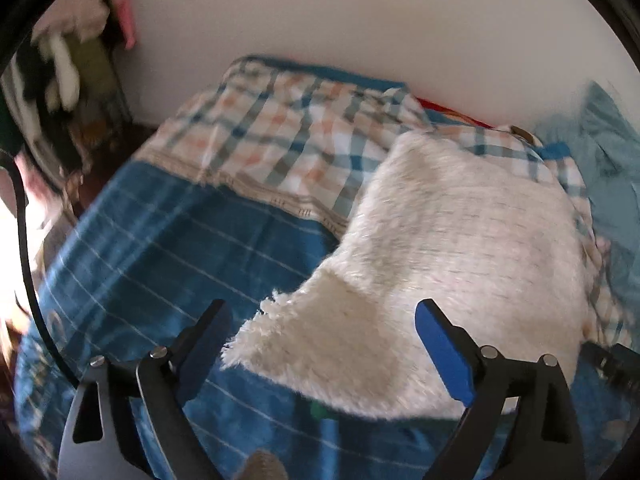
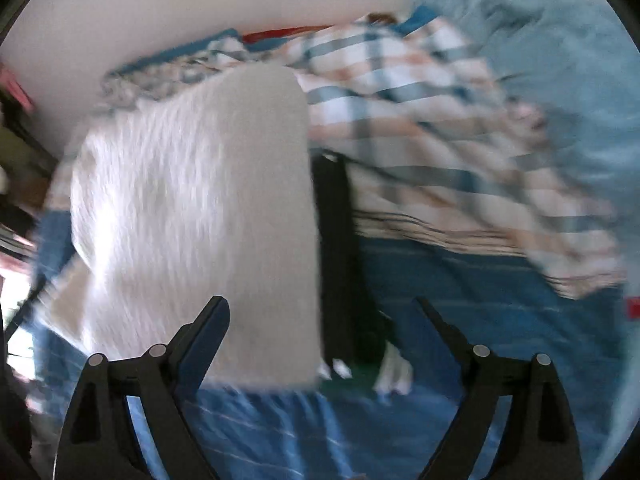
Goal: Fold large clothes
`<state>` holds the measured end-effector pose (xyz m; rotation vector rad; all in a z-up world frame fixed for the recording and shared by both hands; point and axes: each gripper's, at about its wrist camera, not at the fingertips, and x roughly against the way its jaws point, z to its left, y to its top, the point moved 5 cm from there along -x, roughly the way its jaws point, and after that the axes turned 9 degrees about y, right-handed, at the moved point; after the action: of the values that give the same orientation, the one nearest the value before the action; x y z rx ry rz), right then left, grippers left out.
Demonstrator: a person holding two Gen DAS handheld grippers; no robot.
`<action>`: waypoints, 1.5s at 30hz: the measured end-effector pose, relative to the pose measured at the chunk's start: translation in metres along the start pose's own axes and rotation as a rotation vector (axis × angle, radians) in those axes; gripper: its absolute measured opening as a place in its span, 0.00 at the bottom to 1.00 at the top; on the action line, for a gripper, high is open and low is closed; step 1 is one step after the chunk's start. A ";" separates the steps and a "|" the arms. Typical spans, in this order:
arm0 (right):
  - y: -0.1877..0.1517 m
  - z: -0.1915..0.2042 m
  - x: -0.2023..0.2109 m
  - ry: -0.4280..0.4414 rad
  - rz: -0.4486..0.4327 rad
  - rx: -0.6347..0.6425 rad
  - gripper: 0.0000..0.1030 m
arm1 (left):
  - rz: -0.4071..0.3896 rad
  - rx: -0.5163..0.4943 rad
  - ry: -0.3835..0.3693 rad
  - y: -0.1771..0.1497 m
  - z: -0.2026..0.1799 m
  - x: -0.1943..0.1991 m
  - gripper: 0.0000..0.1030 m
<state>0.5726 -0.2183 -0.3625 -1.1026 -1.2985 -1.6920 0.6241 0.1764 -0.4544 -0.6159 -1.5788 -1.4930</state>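
Looks like mid-fold on the fluffy white garment [image 1: 460,248] lying on the bed [image 1: 168,256], both hand-held grippers, left [image 1: 320,344] and right [image 2: 320,340], wide open holding nothing, next up grabbing an edge

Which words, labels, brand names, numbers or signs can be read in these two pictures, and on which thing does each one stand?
None can be read in either view.
White fuzzy garment: no tag or print shows.
Plaid cloth: only a checked pattern.
Blue striped bedcover: only lines; the pale marks at its lower left edge are too blurred to tell whether they are letters.
Left gripper and right gripper: no marking shows on them.
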 end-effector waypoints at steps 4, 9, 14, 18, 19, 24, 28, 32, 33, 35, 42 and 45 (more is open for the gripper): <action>-0.044 0.004 0.042 -0.077 -0.019 -0.008 0.92 | -0.061 -0.086 -0.006 -0.002 -0.005 0.049 0.94; -0.087 0.014 0.122 -0.133 -0.082 -0.033 0.92 | -0.050 -0.146 -0.022 -0.021 0.004 0.120 0.94; -0.126 0.033 0.234 -0.144 -0.135 -0.048 0.92 | -0.032 -0.173 -0.056 -0.042 0.020 0.202 0.94; -0.159 0.047 0.322 -0.127 -0.185 -0.038 0.92 | -0.084 -0.208 -0.050 -0.053 0.034 0.275 0.94; -0.168 0.050 0.345 -0.120 -0.196 -0.040 0.92 | -0.101 -0.213 -0.048 -0.055 0.038 0.296 0.94; -0.209 0.059 0.450 -0.088 -0.253 -0.034 0.92 | -0.163 -0.222 -0.058 -0.066 0.055 0.385 0.94; -0.239 0.062 0.519 -0.087 -0.292 -0.027 0.92 | -0.200 -0.204 -0.060 -0.076 0.069 0.444 0.94; -0.268 0.064 0.584 -0.092 -0.359 -0.015 0.92 | -0.231 -0.170 -0.060 -0.083 0.079 0.481 0.94; -0.272 0.065 0.593 -0.092 -0.368 -0.012 0.92 | -0.234 -0.160 -0.068 -0.086 0.081 0.489 0.94; -0.284 0.068 0.619 -0.098 -0.395 0.004 0.92 | -0.233 -0.152 -0.076 -0.089 0.082 0.498 0.94; -0.303 0.075 0.656 -0.077 -0.408 0.036 0.92 | -0.220 -0.146 -0.084 -0.103 0.083 0.524 0.94; -0.309 0.075 0.661 -0.089 -0.390 0.048 0.92 | -0.217 -0.129 -0.071 -0.106 0.087 0.529 0.94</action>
<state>0.0616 -0.1035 0.1510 -0.9490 -1.6875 -1.8932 0.2438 0.1373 -0.0635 -0.5906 -1.6556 -1.7621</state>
